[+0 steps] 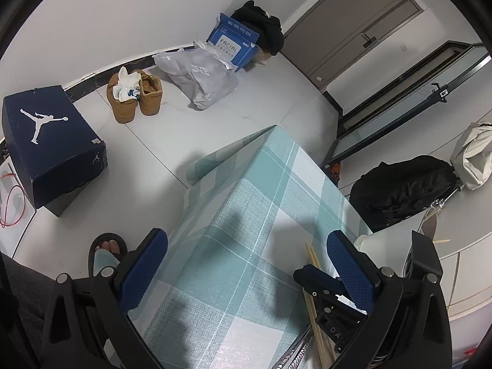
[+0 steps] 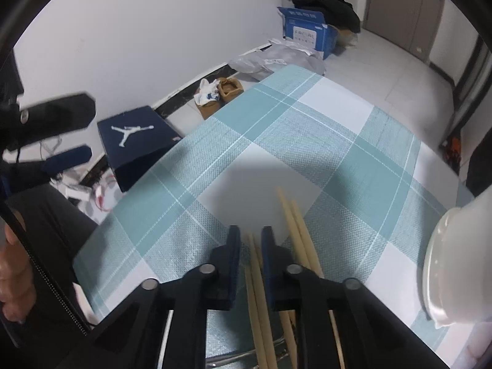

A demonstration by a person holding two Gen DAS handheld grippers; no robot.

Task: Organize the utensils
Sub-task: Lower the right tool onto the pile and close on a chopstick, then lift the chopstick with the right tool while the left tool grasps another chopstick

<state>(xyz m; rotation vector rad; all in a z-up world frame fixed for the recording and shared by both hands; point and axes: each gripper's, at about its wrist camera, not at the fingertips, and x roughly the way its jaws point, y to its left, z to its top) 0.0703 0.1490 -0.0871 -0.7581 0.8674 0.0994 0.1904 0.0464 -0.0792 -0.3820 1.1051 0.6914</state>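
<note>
In the right wrist view my right gripper (image 2: 250, 240) points steeply down over the teal plaid tablecloth (image 2: 307, 129), shut on two pale wooden chopsticks (image 2: 255, 292) that run between its blue pads. Just to its right, another pair of chopsticks (image 2: 292, 215) lies on the cloth. The left wrist view shows my left gripper (image 1: 246, 258) open above the cloth (image 1: 246, 184) with nothing between its fingers. There the right gripper (image 1: 307, 275) sits at lower right beside the chopsticks (image 1: 312, 258). My left gripper (image 2: 67, 135) appears blurred at the far left.
A white bowl (image 2: 446, 261) stands on the table at the right edge. A shiny metal rim (image 2: 230, 359) shows under the chopsticks near the front. On the floor are a navy shoe box (image 1: 52, 141), tan shoes (image 1: 135, 95), bags and a sandalled foot (image 1: 107, 249).
</note>
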